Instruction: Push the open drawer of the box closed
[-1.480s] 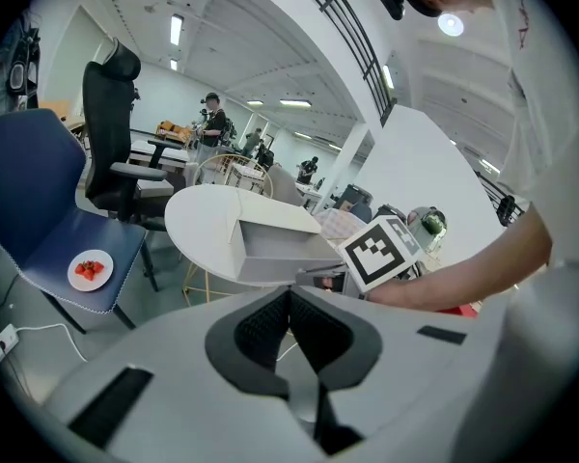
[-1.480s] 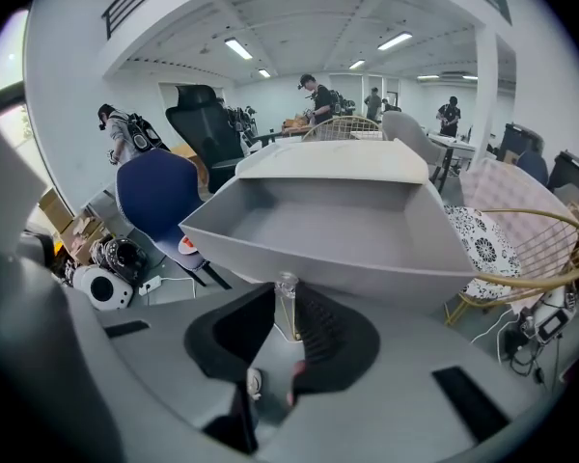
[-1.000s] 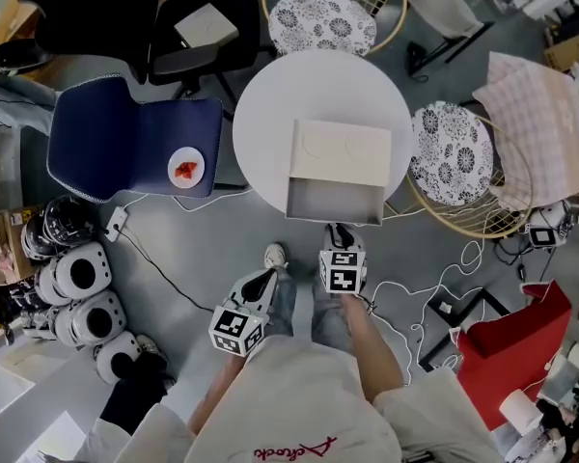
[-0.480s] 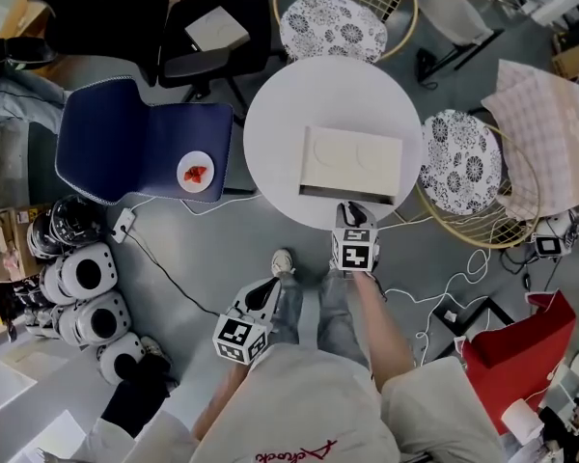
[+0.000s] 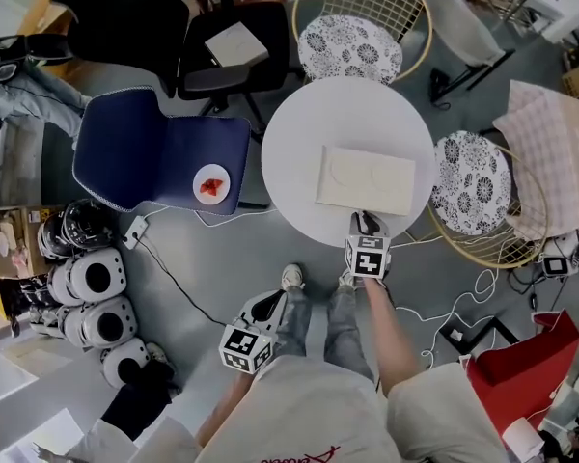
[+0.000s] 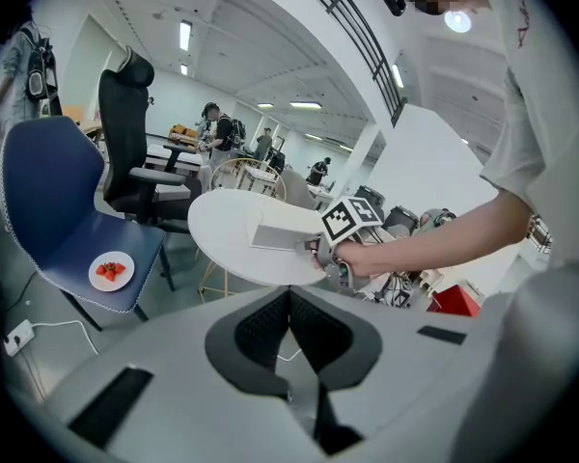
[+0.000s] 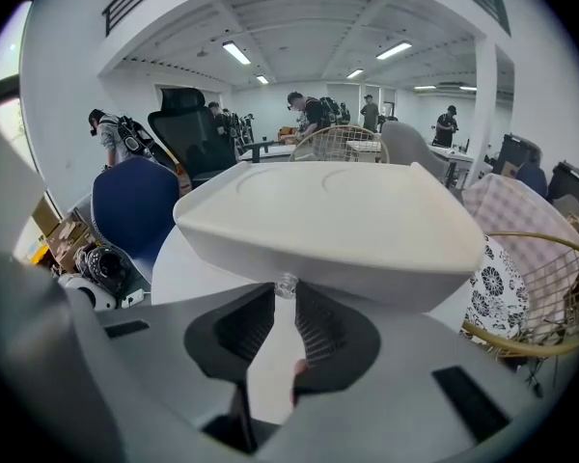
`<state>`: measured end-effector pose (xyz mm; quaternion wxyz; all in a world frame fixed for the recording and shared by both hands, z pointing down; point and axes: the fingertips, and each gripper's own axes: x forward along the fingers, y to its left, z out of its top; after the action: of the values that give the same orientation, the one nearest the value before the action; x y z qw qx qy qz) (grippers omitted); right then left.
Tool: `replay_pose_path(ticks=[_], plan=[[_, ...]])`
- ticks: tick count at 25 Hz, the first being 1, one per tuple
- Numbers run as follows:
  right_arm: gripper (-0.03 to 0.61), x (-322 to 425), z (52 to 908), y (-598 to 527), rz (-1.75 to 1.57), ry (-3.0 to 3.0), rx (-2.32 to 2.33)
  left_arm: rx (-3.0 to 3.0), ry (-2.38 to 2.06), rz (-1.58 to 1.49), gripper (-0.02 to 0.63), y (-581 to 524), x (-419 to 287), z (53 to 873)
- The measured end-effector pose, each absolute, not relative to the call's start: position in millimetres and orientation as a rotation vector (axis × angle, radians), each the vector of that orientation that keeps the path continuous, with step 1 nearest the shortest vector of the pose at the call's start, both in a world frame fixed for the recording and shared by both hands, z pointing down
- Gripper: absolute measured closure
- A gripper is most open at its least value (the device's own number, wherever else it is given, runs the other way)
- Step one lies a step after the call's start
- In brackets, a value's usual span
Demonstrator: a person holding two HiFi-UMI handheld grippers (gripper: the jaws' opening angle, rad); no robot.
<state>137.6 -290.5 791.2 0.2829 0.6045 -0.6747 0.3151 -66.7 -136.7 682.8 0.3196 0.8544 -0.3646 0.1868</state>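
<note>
The cream box (image 5: 367,178) lies on the round white table (image 5: 299,152), and its drawer sits flush in the front face. My right gripper (image 5: 365,220) is at the middle of that front, at the table's near edge. In the right gripper view the box (image 7: 338,220) fills the upper frame, and my right gripper (image 7: 286,293) pinches the small clear drawer knob (image 7: 286,283) between its tips. My left gripper (image 5: 266,307) hangs low by my legs, away from the table. In its own view the left gripper (image 6: 289,297) is shut with nothing in it.
A blue chair (image 5: 145,152) left of the table carries a plate of strawberries (image 5: 211,184). Wire chairs with patterned cushions stand behind (image 5: 349,48) and to the right (image 5: 473,183). White helmets (image 5: 96,297) and cables lie on the floor.
The drawer stood pulled out a second ago and now sits inside the box. My right gripper went forward with it to the box front. The left gripper stayed low.
</note>
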Motion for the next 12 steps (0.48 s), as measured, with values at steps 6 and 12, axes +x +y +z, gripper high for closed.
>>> replay_pose_path(ticks=[6, 12], plan=[[0.502, 136, 791, -293, 0.879, -1.814, 1.617, 2.254, -0.964, 0.486, 0.601, -140, -68, 678], [0.502, 133, 795, -279, 0.923, -1.792, 1.604, 2.262, -0.968, 0.473, 0.601, -137, -65, 674]])
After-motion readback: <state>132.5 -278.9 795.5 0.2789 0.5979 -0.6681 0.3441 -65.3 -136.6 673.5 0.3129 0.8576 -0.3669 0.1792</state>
